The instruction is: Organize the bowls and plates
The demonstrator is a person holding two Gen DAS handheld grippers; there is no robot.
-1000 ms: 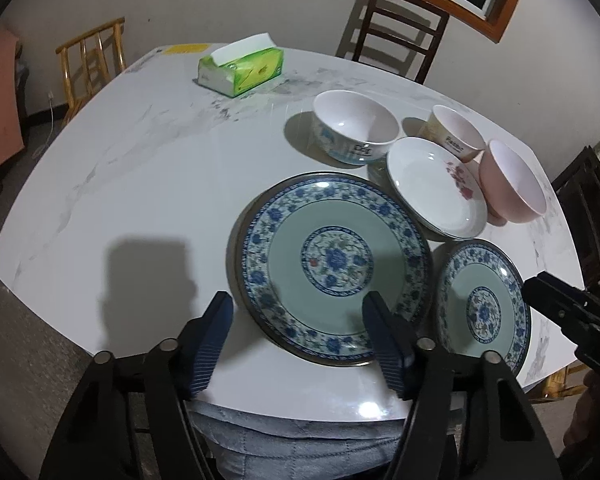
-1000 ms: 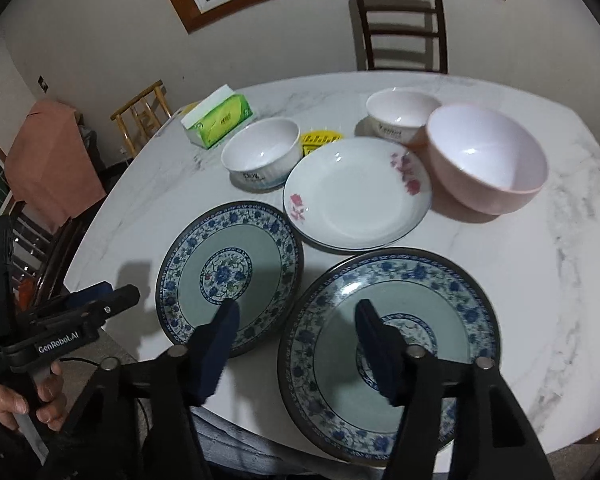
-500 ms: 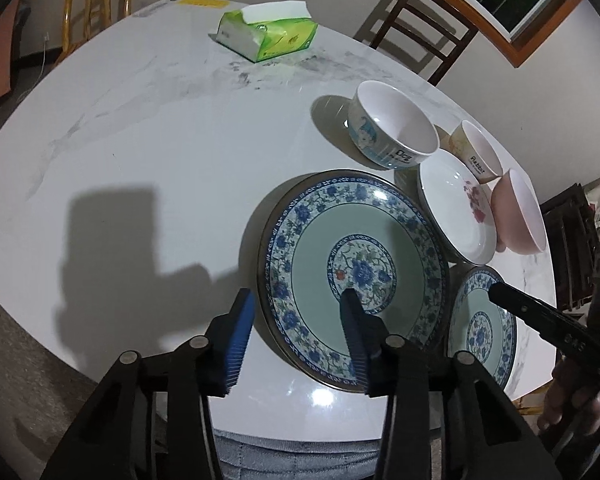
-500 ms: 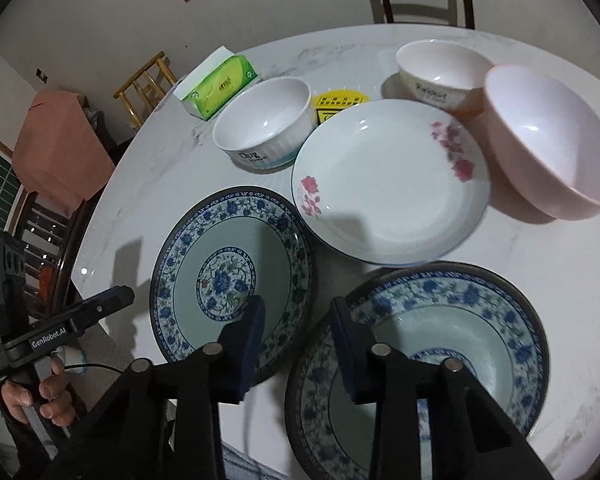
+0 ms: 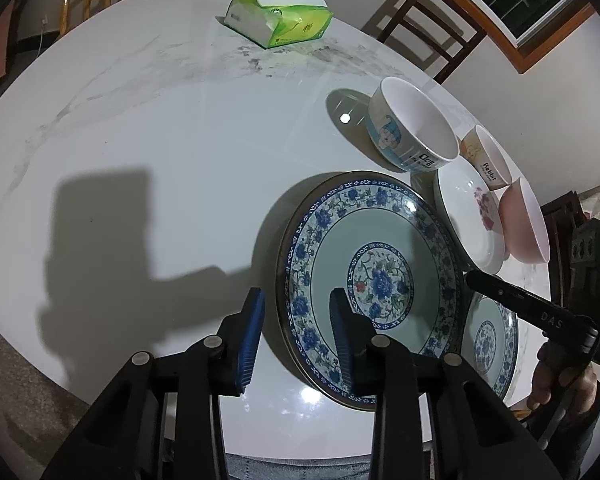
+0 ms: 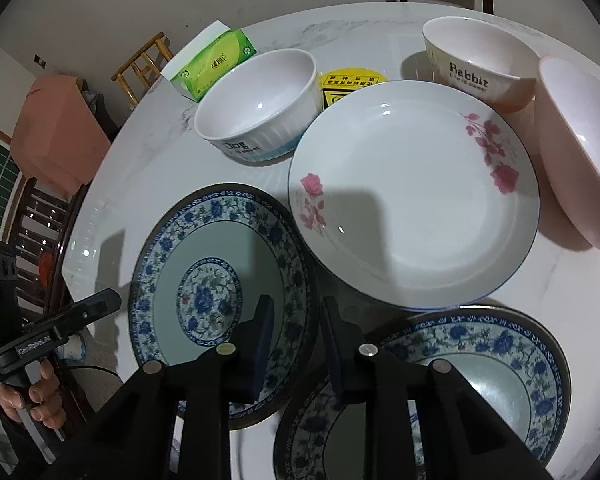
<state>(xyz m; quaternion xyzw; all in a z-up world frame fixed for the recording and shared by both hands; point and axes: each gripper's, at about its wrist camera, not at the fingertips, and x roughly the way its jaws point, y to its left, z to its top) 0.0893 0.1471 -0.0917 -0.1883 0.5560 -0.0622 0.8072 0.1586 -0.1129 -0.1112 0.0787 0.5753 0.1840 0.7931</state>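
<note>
A large blue-patterned plate (image 5: pixel 364 280) (image 6: pixel 216 276) lies near the table's front edge, with a second blue-patterned plate (image 5: pixel 488 340) (image 6: pixel 460 384) to its right. Behind them sit a white plate with pink roses (image 6: pixel 412 196) (image 5: pixel 470 220), a white "Dog" bowl (image 5: pixel 412 132) (image 6: pixel 260 104), a "Rabbit" bowl (image 6: pixel 476 60) (image 5: pixel 486 158) and a pink bowl (image 6: pixel 580 152) (image 5: pixel 524 220). My left gripper (image 5: pixel 296 300) is open, its jaws straddling the large plate's left rim. My right gripper (image 6: pixel 296 308) is open and empty, above the gap between the two blue plates.
A green tissue box (image 5: pixel 280 20) (image 6: pixel 212 62) stands at the far side of the white marble table (image 5: pixel 140 120). A yellow sticker (image 6: pixel 352 84) lies between the bowls. Wooden chairs (image 5: pixel 424 28) stand around the table.
Both grippers have moved forward and lower toward the plates, and both have narrowed their jaws. The left one now straddles the large plate's rim.
</note>
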